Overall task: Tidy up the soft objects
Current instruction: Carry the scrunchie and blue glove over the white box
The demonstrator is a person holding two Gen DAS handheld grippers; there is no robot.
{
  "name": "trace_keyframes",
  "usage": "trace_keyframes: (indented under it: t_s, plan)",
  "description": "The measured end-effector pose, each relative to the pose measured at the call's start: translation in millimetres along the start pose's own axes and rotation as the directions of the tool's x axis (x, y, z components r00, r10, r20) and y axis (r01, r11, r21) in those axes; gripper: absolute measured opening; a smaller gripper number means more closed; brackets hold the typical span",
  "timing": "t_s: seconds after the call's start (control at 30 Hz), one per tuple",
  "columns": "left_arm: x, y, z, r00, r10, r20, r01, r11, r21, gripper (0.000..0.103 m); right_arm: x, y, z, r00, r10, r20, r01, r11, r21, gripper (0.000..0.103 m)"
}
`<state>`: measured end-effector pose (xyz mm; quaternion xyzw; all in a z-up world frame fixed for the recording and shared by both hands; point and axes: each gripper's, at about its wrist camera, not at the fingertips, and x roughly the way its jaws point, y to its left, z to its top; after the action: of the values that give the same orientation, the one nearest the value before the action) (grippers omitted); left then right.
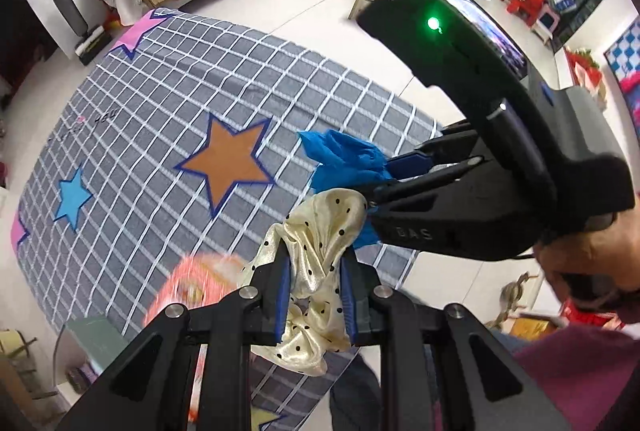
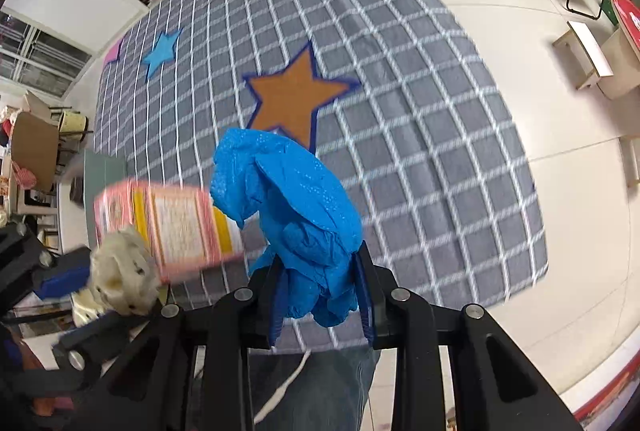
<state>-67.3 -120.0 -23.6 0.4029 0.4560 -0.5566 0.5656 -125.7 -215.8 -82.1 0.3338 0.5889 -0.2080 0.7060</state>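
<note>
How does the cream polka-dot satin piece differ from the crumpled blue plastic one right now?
The cream satin scrunchie with black dots is glossy fabric, gathered in ruffles; the crumpled blue plastic cover is plain, thin, dimpled film. The scrunchie sits in the left hand-held gripper, the blue cover in the right hand-held gripper. Both are soft, bunched, and held clamped above the grey checked star-patterned blanket.

A pink-and-yellow box near the bed's lower left edge is smeared by motion blur, its print unreadable; in the left wrist view it lies half hidden behind the left gripper. The dotted cream scrunchie is blurred too. Small marks on the bedspread are too small to read. The blue glove's far end disappears behind the right gripper.
</note>
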Motion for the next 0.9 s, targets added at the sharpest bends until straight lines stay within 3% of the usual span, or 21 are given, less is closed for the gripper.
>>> trace_keyframes:
  t_s: [0.23,0.43,0.67,0.9]
  plan:
    - [-23.9,28.3,-48.5,0.999,0.047,0.021,-0.044,0.994,-0.101,0.024,7.5,42.8,-53.3,0.998,0.029,-0.047,-0.032,0.998,-0.06,0.031]
    - [-49.0,75.9,-96.9,0.992,0.121,0.047,-0.102,0.952,-0.289,0.024,13.5,95.4,-80.4,0.995,0.06,-0.081,-0.075,0.979,-0.191,0.031]
    - [-70.8,131.3,-154.5,0.978,0.21,0.013,-0.172,0.836,-0.521,0.024,7.4,164.7,-87.2,0.996,0.058,-0.068,-0.081,0.915,-0.395,0.031]
    - [-91.7,173.5,-226.7,0.956,0.291,-0.029,-0.226,0.674,-0.703,0.024,-3.4,241.1,-77.5,0.995,0.075,-0.059,-0.096,0.814,-0.574,0.031]
